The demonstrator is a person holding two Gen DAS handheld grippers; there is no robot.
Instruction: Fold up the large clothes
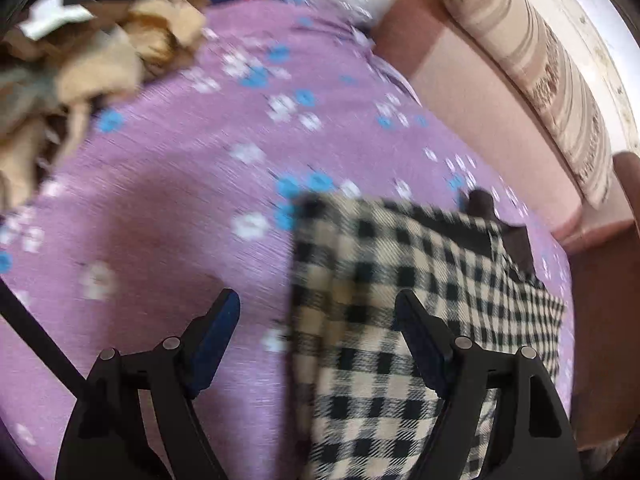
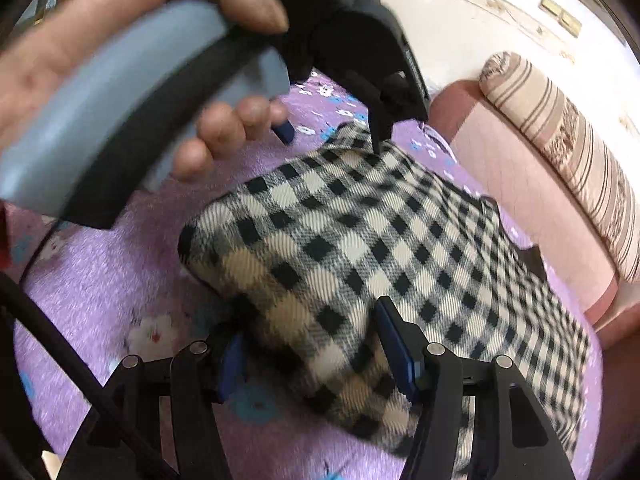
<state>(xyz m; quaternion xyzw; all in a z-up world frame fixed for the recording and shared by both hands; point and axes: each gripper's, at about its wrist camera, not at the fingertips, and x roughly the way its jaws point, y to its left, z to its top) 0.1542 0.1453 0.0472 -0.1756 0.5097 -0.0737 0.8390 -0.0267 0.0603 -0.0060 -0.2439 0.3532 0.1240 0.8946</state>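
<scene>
Black fingers of the left gripper (image 1: 318, 300) fill the wrist view's 6 o'clock edge, spread apart with nothing between them; its left finger hangs over the purple flowered cover (image 1: 168, 184), its right finger over the checked garment (image 1: 380, 320). That black-and-cream garment lies folded on the cover from centre toward 5 o'clock. At 10 o'clock sits a heap of tan clothes (image 1: 100, 52); at 2 o'clock a striped bolster (image 1: 532, 64) rests on pink upholstery (image 1: 488, 112).

Seen from the right wrist, a hand (image 2: 120, 40) at 10 o'clock grips the other tool's grey handle (image 2: 80, 128). At 6 o'clock the right gripper (image 2: 310, 326) straddles the garment's near corner; motion blur hides whether the pads press it. No lettering is legible anywhere.
</scene>
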